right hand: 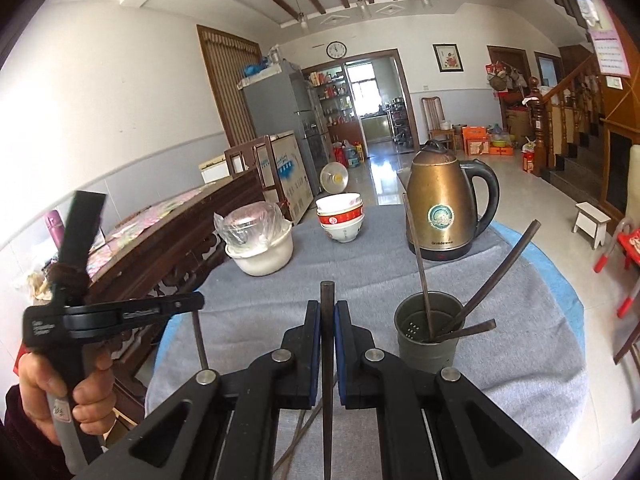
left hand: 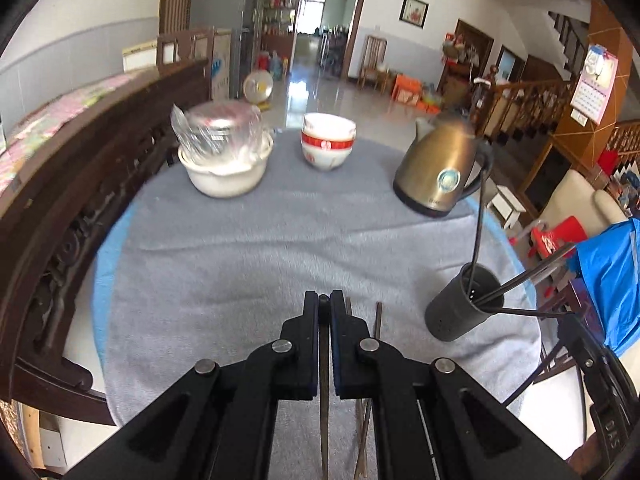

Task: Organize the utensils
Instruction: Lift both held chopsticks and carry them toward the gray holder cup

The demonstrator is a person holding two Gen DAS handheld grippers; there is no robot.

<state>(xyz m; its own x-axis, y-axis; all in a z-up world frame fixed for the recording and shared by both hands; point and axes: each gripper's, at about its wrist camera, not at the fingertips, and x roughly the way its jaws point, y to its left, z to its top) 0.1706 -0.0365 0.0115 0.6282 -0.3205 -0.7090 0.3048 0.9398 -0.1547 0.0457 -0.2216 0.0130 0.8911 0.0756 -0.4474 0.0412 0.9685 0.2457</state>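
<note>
My left gripper [left hand: 324,301] is shut on a dark chopstick [left hand: 324,420] that runs back between its fingers, above the grey cloth [left hand: 248,248]. In the right wrist view the left gripper [right hand: 192,303] shows from the side, a hand around its handle and the chopstick [right hand: 199,340] hanging from its jaws. My right gripper [right hand: 327,307] is shut on another dark chopstick [right hand: 327,292], whose end sticks up past the fingertips. A dark grey holder cup [left hand: 460,312] [right hand: 430,340] stands at the right with three chopsticks leaning in it. Loose chopsticks [left hand: 378,320] [right hand: 300,432] lie on the cloth below the grippers.
At the back of the round table stand a white pot [left hand: 224,176] with a plastic-wrapped lid, stacked red-and-white bowls [left hand: 328,144] and a brass-coloured kettle [left hand: 440,168]. A dark wooden bench [left hand: 80,184] runs along the left. A blue bag [left hand: 612,280] hangs at the right edge.
</note>
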